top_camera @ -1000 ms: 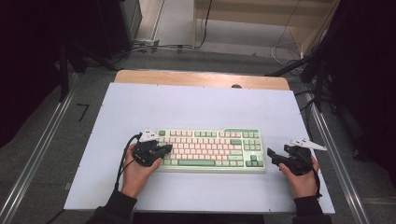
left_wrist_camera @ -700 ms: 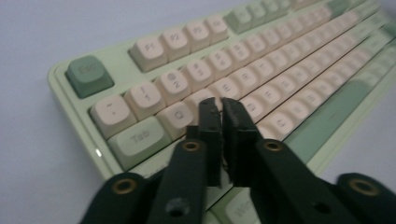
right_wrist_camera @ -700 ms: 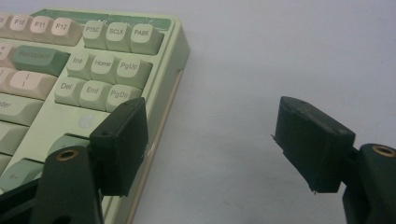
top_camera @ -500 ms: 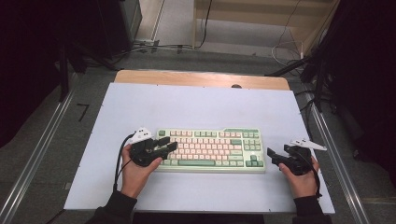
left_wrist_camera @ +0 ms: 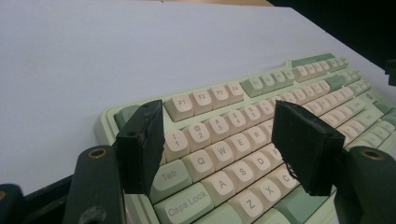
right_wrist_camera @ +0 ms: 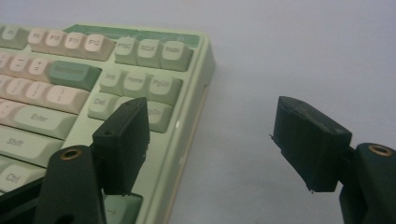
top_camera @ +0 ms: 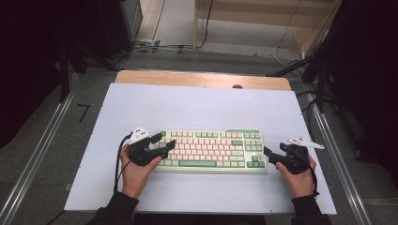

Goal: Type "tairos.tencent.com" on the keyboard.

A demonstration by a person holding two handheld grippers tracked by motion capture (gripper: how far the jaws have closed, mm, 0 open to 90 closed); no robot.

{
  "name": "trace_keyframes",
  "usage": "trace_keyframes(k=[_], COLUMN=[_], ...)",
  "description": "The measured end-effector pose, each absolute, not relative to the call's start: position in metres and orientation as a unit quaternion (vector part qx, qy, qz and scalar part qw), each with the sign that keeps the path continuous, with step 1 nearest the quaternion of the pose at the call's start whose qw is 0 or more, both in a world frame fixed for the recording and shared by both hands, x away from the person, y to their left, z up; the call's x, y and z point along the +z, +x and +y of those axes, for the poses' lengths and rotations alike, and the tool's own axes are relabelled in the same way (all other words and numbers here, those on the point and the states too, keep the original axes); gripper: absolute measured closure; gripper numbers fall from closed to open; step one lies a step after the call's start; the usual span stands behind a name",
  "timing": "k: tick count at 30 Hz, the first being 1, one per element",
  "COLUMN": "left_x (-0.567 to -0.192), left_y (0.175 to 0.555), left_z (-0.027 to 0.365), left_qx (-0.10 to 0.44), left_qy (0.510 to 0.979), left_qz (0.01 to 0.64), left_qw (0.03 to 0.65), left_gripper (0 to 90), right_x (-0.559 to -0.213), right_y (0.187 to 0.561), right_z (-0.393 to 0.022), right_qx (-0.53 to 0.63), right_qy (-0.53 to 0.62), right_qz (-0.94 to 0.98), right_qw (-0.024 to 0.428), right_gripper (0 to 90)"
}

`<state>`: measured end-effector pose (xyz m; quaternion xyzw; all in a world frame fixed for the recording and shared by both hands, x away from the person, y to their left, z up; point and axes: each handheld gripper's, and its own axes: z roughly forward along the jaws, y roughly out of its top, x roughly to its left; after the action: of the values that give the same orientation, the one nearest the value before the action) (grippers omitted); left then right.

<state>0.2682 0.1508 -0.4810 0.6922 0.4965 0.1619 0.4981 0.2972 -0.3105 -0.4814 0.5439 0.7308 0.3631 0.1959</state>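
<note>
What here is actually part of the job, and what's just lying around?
In use:
- keyboard
- left gripper, jaws just opened above the keyboard's left-end keys
- right gripper, open at the keyboard's right end

Just there:
- white table
- cables on the floor
- wooden furniture behind
</note>
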Motion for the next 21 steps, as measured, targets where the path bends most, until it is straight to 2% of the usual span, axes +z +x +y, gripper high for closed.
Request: trace_keyframes(k=[21], left_x=[-0.481], left_y=[0.267], left_z=[0.15], left_qx=[0.168], left_qy=[0.691], left_qz=[0.491], left_qw=[0.503], left_gripper=[34.9], right_x=[-0.473], right_y=[0.315], right_z=[-0.229], right_qx=[0.393], right_qy=[0.453], right_qz=[0.782], right_qw=[0.169], right_gripper=[32.2])
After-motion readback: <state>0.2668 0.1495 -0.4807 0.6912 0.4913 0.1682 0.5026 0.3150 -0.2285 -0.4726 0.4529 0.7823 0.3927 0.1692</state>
